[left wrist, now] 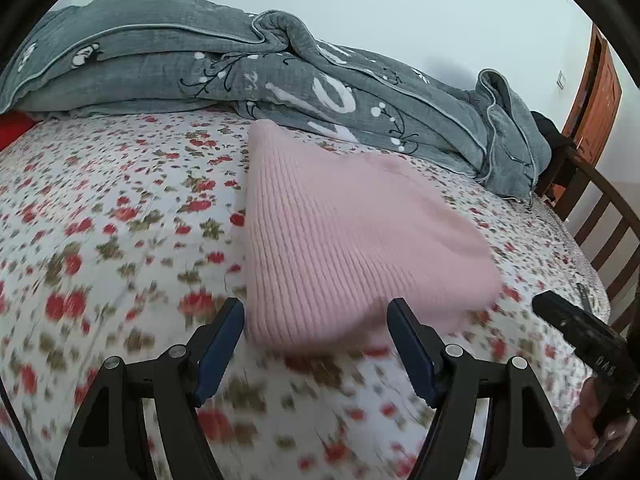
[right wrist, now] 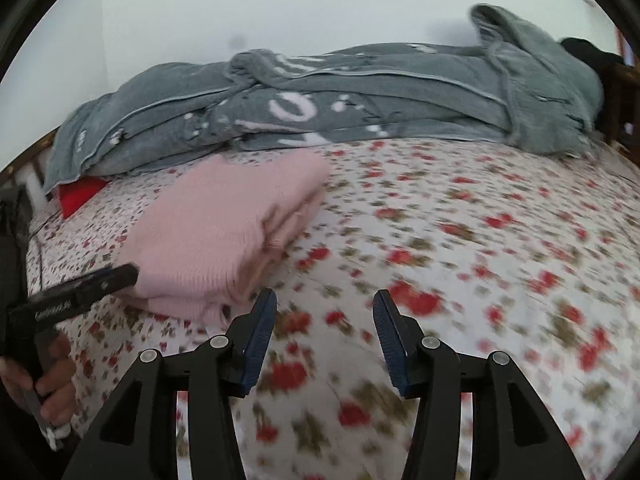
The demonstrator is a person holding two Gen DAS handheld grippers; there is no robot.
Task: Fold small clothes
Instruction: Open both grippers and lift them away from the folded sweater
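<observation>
A pink ribbed knit garment lies folded in a thick stack on the floral bedsheet. My left gripper is open and empty, its blue-padded fingers just short of the stack's near edge. In the right wrist view the same pink stack lies at the left, folded layers showing at its near right corner. My right gripper is open and empty over bare sheet, to the right of the stack. The left gripper shows there at the stack's left side.
A rumpled grey quilt lies along the back of the bed against a pale wall. A red item peeks from under it at the left. A dark wooden railing and a door stand at the right. The right gripper shows at the right edge.
</observation>
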